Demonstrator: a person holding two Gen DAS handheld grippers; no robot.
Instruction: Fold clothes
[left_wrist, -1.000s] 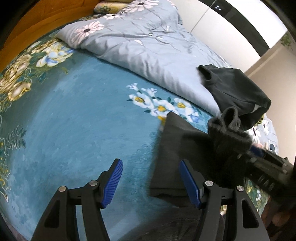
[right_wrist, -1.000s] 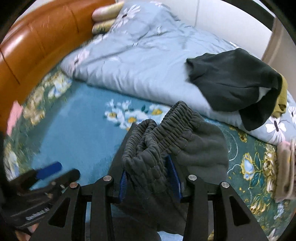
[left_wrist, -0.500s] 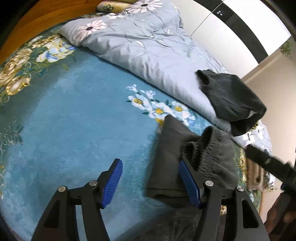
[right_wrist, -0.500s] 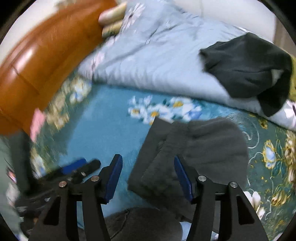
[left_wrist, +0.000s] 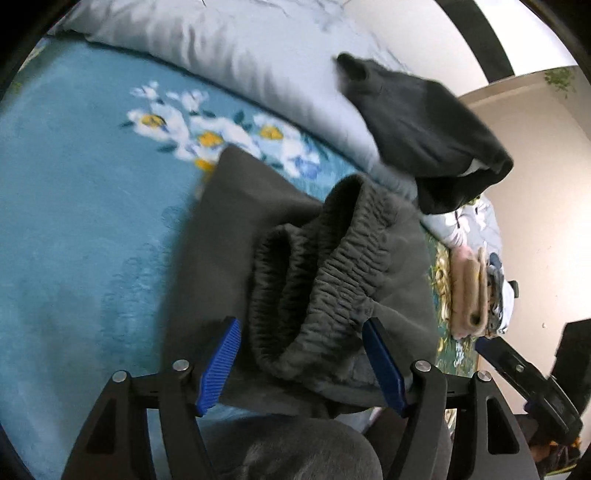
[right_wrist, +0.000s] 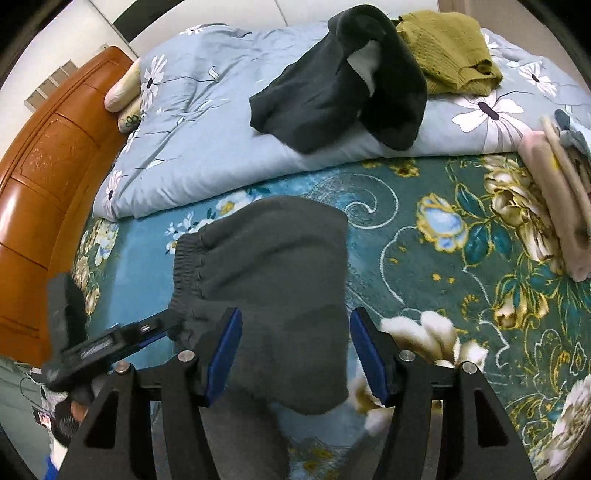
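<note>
Here, one grey sweatpants (left_wrist: 295, 258), two claws (left_wrist: 301, 362) (right_wrist: 295, 350)

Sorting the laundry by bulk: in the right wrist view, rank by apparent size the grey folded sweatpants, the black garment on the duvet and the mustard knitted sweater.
1. Grey folded sweatpants, though nearest the camera, so unsure.
2. Black garment.
3. Mustard knitted sweater.

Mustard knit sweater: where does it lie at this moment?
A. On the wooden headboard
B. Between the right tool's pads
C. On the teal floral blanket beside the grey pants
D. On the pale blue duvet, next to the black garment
D: in the right wrist view the mustard knit sweater rests on the pale blue duvet, right beside the black garment.
</note>
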